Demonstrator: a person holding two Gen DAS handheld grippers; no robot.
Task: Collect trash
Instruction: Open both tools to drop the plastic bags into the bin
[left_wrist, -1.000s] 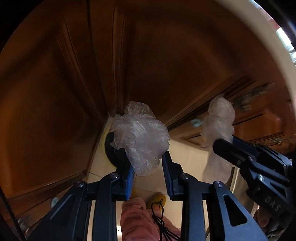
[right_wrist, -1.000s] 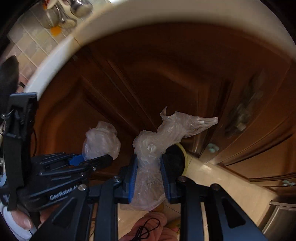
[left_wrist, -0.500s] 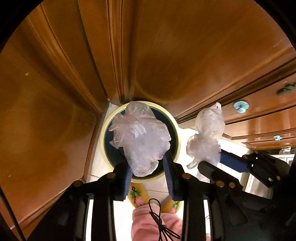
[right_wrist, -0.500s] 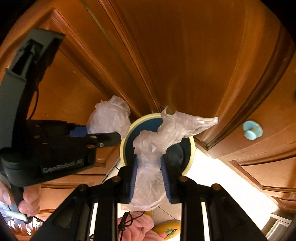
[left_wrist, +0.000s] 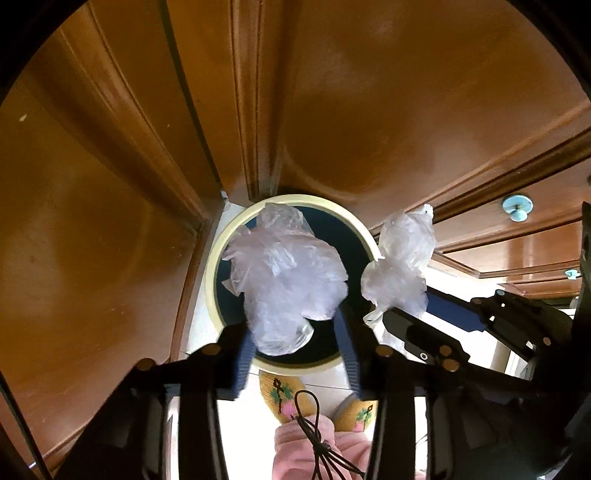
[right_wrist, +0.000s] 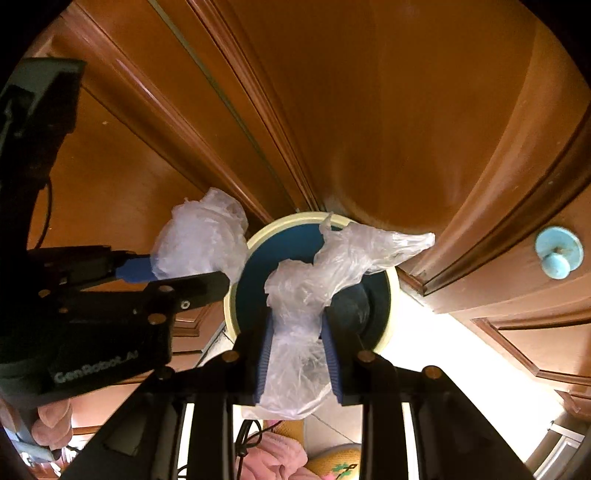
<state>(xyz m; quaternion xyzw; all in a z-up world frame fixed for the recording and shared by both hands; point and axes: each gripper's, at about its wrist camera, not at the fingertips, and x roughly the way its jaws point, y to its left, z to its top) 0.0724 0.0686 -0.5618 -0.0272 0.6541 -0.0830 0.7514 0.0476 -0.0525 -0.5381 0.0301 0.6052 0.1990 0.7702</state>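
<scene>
A round trash bin with a cream rim (left_wrist: 216, 266) and dark blue inside stands on the floor against wooden cabinets; it also shows in the right wrist view (right_wrist: 391, 306). My left gripper (left_wrist: 293, 354) is over the bin; its jaws have spread and a crumpled clear plastic wad (left_wrist: 284, 280) rests against the left pad only. My right gripper (right_wrist: 297, 362) is shut on a second clear plastic wad (right_wrist: 314, 295), held above the bin. The right gripper and its plastic (left_wrist: 400, 269) show at the right of the left wrist view; the left gripper's wad (right_wrist: 201, 240) shows in the right wrist view.
Brown wooden cabinet doors (left_wrist: 351, 110) rise close behind the bin, with light blue knobs (right_wrist: 557, 254) on drawers to the right. The person's yellow slippers (left_wrist: 280, 395) and pink trouser leg stand on pale floor tiles just before the bin.
Both grippers swung down from the counter edge toward the bin, which now sits under them. The left jaws have widened around their plastic wad; the right stays clamped.
</scene>
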